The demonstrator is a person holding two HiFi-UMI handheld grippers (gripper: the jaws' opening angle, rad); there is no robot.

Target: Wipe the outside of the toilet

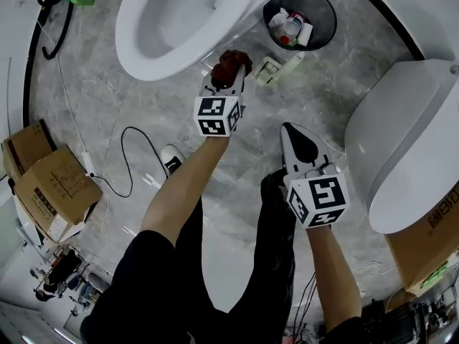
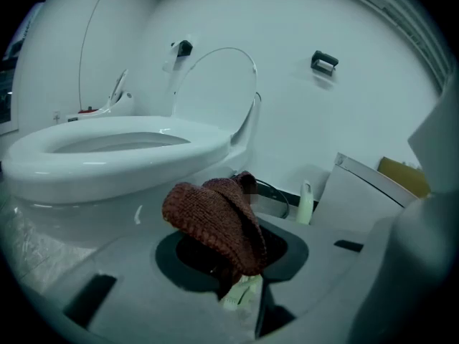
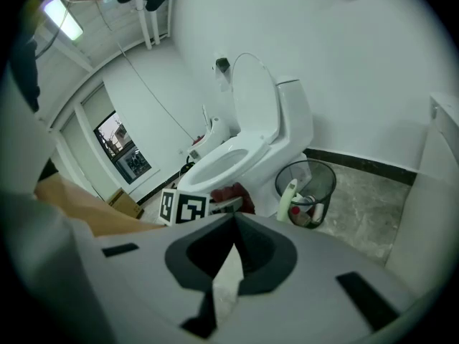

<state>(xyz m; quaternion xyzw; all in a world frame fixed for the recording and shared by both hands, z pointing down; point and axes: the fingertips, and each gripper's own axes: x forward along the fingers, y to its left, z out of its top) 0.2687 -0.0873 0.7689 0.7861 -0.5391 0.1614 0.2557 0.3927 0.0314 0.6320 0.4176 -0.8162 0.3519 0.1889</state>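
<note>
The white toilet (image 1: 168, 20) stands at the top of the head view with its lid up. My left gripper (image 1: 229, 76) is shut on a red-brown knitted cloth (image 1: 231, 61), just off the front right of the bowl's outside. In the left gripper view the cloth (image 2: 215, 224) drapes over the jaws, and the bowl (image 2: 107, 160) is close at the left. My right gripper (image 1: 287, 130) hangs lower right over the floor, shut and holding nothing. In the right gripper view the toilet (image 3: 247, 138) and the cloth (image 3: 235, 194) lie ahead.
A black wire bin (image 1: 300, 14) with rubbish stands right of the toilet, with a pale bottle (image 1: 283, 67) lying on the floor beside it. A large white fixture (image 1: 405, 145) fills the right. Cardboard boxes (image 1: 46, 185) sit at the left. A black cable (image 1: 133, 156) runs across the marble floor.
</note>
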